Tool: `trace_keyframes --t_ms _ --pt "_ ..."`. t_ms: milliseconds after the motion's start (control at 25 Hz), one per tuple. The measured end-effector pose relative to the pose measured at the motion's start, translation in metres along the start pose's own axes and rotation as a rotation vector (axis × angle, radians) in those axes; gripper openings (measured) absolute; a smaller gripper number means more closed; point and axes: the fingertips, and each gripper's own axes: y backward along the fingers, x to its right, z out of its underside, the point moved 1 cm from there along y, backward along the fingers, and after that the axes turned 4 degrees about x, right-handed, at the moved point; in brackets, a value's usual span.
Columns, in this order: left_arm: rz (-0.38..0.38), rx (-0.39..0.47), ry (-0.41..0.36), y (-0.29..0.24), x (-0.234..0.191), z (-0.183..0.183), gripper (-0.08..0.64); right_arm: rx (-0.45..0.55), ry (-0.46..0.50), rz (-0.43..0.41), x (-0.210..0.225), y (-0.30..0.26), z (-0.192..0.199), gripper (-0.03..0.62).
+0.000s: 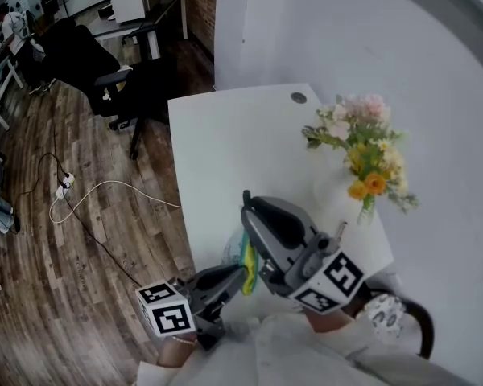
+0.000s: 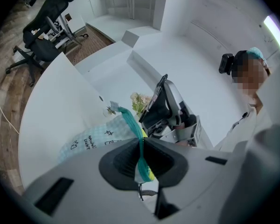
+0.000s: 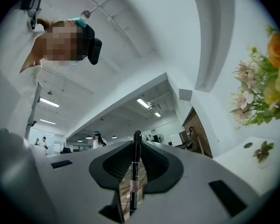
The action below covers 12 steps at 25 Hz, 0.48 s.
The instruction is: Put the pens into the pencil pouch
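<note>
The left tongs (image 2: 141,149) are clamped on the teal zip edge of the pencil pouch (image 2: 91,138), holding it by the near edge of the desk (image 1: 225,147), well short of the flowers (image 1: 362,147), presumably so its mouth is reachable; the right tongs (image 3: 136,158) pinch a black pen (image 3: 135,174) crosswise between their pads, poised just beside the pouch on the flowers' side, likely lined up for slipping in.

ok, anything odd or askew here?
Nothing stands out. The left gripper is clamped on the zipper edge of the pouch, the right gripper holds a black pen between its jaws, and the flowers stand on the table, nothing spilled.
</note>
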Motion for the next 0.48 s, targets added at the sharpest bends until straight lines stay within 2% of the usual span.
trace_keyframes --t_ms 120,480 --pt "0.006 -0.001 -0.001 0.001 0.000 -0.001 0.031 0.010 -0.014 0.029 0.006 0.005 0.008 0.060" --pt "0.021 0.000 0.005 0.001 -0.001 -0.003 0.031 -0.010 -0.005 0.033 0.005 0.017 0.030 0.060"
